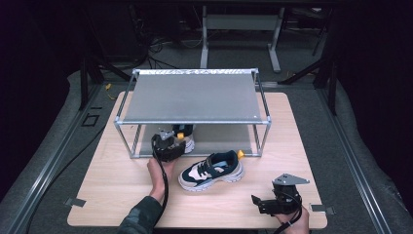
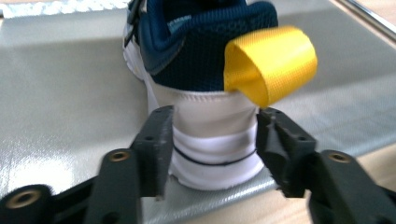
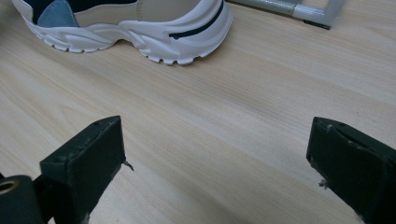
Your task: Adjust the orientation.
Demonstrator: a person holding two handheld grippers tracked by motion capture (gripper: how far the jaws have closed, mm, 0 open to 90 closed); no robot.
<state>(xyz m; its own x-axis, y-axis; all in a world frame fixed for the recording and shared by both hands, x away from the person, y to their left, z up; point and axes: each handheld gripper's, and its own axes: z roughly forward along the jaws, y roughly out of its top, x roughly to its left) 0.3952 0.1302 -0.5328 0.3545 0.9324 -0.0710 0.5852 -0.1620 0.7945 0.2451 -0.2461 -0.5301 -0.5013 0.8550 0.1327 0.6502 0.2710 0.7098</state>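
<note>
Keep the left hand-held gripper (image 2: pixel 212 140) clamped squarely on the sneaker heel (image 2: pixel 212 135) over the rack's lower shelf (image 2: pixel 60 93); right hand-held gripper (image 3: pixel 215 168) gapes empty.

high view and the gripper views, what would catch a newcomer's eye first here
The yellow heel loop of a navy and white sneaker stands out first: that shoe sits on the lower shelf of the metal rack, with the left gripper closed around its heel. Its mate, the second sneaker, lies on the wooden table in front of the rack. The right gripper waits wide open near the table's front right corner.
</note>
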